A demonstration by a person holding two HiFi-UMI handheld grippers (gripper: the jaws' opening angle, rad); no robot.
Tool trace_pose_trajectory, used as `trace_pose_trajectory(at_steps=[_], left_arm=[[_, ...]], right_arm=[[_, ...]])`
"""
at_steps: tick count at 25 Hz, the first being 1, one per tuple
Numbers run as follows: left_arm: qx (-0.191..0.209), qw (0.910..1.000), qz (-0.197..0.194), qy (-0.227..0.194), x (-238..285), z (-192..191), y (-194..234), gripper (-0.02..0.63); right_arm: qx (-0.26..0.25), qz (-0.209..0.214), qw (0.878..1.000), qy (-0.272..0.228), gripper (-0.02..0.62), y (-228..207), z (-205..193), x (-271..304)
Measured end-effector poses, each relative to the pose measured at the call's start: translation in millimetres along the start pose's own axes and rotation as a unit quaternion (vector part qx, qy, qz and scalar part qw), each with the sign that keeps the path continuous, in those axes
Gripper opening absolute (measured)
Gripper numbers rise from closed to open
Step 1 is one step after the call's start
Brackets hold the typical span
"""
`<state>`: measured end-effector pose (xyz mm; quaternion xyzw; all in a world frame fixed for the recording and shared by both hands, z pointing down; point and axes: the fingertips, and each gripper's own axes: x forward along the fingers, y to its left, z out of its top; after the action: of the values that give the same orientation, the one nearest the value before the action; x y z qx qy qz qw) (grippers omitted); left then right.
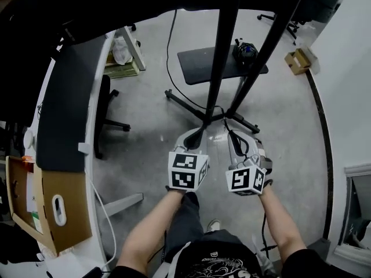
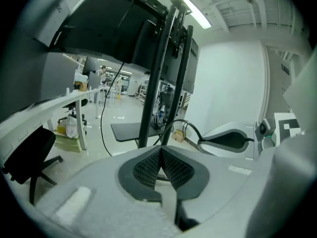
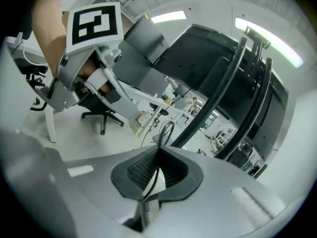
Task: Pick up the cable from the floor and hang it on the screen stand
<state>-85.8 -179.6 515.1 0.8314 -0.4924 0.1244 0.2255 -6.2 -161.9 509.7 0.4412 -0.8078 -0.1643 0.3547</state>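
A thin black cable (image 1: 222, 116) runs between my two grippers, which are raised side by side just in front of the screen stand's two black poles (image 1: 223, 57). My left gripper (image 1: 196, 134) is shut on the cable. In the left gripper view the cable (image 2: 185, 124) arcs from the jaw tips (image 2: 162, 148) across to the right gripper's body (image 2: 228, 140). My right gripper (image 1: 232, 134) is shut on the cable too. In the right gripper view the cable (image 3: 166, 130) loops up from the closed pads (image 3: 158, 150) towards the poles (image 3: 223, 93). The dark screen (image 2: 114, 29) hangs overhead.
The stand's legs (image 1: 185, 104) and black shelf (image 1: 203, 62) spread on the floor below. Another cable (image 1: 169, 62) hangs from the screen. A dark desk (image 1: 64, 109), an office chair (image 1: 104, 114) and a cardboard box (image 1: 58, 207) stand at the left. A small box (image 1: 297, 59) lies by the right wall.
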Motion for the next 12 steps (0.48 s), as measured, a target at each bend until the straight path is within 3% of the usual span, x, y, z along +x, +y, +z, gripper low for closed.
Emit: trace_pose_trajectory(at_steps=[5,12], left_arm=[[0.029,0.9980,-0.008,-0.056,-2,92,-10,-0.002],[0.059,0.9902,-0.045,-0.118,-20,206,-39,-0.002]], right_arm=[[-0.059,-0.062,0.994,-0.062,0.014,-78,79,-14],[-0.119,-0.131,0.975,-0.132,0.014,-175,190,-39]])
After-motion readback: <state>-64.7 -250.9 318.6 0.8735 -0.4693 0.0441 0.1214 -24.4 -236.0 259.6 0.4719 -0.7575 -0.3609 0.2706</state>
